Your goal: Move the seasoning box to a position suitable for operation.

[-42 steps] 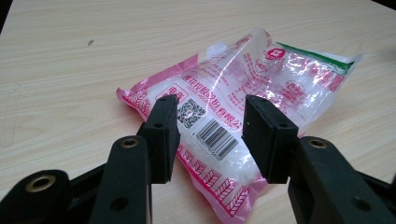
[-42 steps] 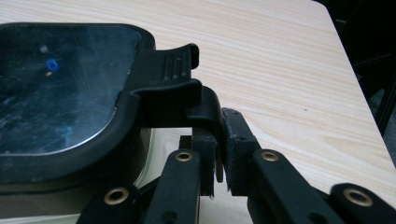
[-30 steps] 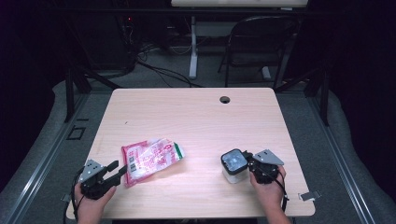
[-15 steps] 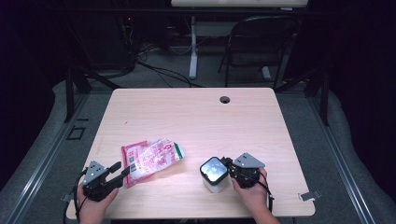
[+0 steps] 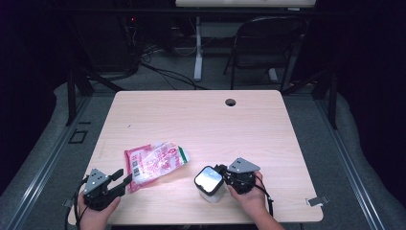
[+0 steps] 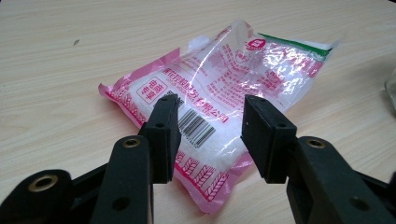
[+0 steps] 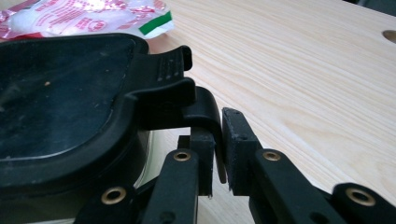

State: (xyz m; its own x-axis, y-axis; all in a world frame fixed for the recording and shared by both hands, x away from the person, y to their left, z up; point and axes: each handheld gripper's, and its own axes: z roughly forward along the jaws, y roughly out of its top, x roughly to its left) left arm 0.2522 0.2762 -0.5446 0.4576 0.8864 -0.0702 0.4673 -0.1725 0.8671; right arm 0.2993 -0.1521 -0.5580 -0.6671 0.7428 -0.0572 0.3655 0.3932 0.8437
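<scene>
A pink-and-white plastic bag point(image 5: 155, 163) of white grains lies flat near the table's front left. My left gripper point(image 5: 122, 176) sits just in front of it, open. In the left gripper view its jaws point(image 6: 210, 135) straddle the bag's near end point(image 6: 224, 88) without pressing it. A clear container with a black lid point(image 5: 209, 182) stands at the front middle. My right gripper point(image 5: 221, 170) is at its right side. In the right gripper view the jaws point(image 7: 217, 140) are shut on the lid's latch tab point(image 7: 205, 107), beside the lid point(image 7: 56, 102).
The wooden table point(image 5: 191, 120) has a round cable hole point(image 5: 231, 102) at the back. A small white clip point(image 5: 318, 201) lies at the front right edge. A folding chair point(image 5: 268, 43) and cables stand behind the table.
My right gripper has moved left along the front of the table with the container, closer to the bag. The left gripper and the bag have stayed in place.
</scene>
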